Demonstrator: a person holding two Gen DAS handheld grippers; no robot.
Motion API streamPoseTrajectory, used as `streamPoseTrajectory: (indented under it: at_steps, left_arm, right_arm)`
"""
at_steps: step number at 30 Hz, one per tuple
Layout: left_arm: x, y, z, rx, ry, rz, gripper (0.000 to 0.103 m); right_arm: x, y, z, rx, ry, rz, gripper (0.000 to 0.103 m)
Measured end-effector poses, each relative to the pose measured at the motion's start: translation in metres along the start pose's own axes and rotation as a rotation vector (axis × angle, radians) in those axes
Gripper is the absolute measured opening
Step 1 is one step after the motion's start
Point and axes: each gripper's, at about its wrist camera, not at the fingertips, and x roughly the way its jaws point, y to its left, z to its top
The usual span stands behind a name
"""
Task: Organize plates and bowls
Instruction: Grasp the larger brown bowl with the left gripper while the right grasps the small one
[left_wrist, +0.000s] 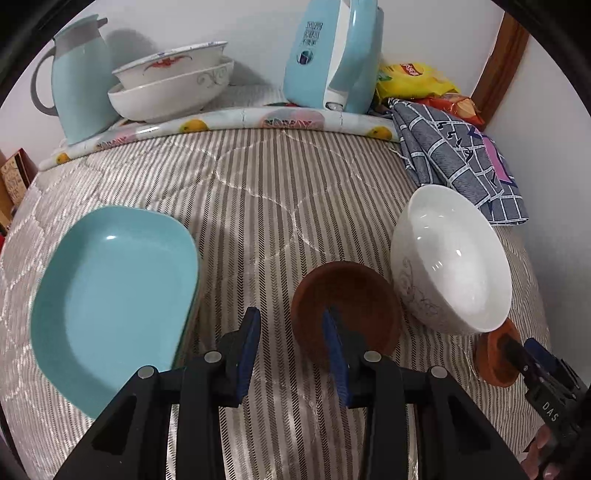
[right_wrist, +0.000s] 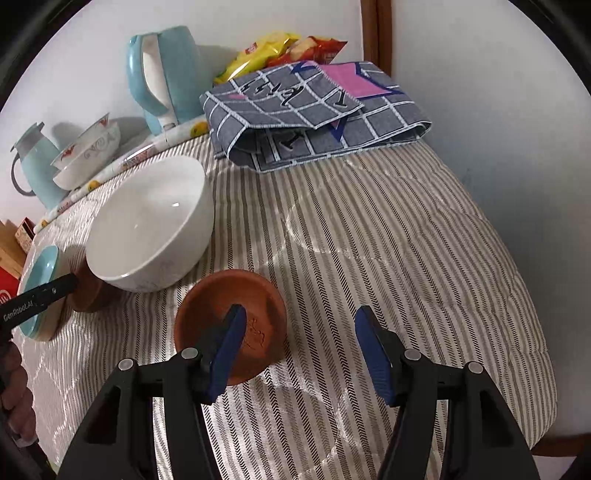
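A dark brown wooden saucer (left_wrist: 347, 306) lies on the striped cloth; my open left gripper (left_wrist: 295, 350) straddles its near left rim, right finger over the dish. A second terracotta saucer (right_wrist: 236, 317) lies under my open right gripper (right_wrist: 301, 350), left finger over it; it also shows in the left wrist view (left_wrist: 493, 360). A white bowl (left_wrist: 450, 258) stands between the saucers, also in the right wrist view (right_wrist: 151, 225). A light blue square plate (left_wrist: 114, 295) lies at the left. Two stacked white bowls (left_wrist: 173, 81) stand at the back.
A blue thermos jug (left_wrist: 77, 77) and a blue kettle (left_wrist: 332, 55) stand on a fruit-print mat (left_wrist: 221, 123) by the wall. A folded grey checked cloth (right_wrist: 314, 110) and snack bags (right_wrist: 280, 48) lie at the back right. The table edge curves off to the right.
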Motion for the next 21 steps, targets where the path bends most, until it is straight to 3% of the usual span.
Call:
streamPoseTrajectory:
  at_steps: [6, 11, 15, 21]
  left_arm:
    - [0.012, 0.003, -0.001, -0.03, 0.031, -0.039, 0.033]
    - [0.019, 0.004, 0.0, -0.038, 0.032, -0.033, 0.032]
    - [0.022, 0.004, 0.0, -0.041, 0.029, -0.036, 0.025]
    - [0.024, 0.003, 0.003, -0.043, 0.02, -0.067, 0.015]
  right_arm:
    - [0.01, 0.004, -0.002, -0.018, 0.023, 0.025, 0.05]
    - [0.016, 0.005, -0.001, -0.022, 0.02, 0.024, 0.047]
    - [0.017, 0.006, 0.0, -0.022, 0.01, 0.021, 0.045]
    - [0.018, 0.008, 0.002, -0.028, -0.002, 0.06, 0.026]
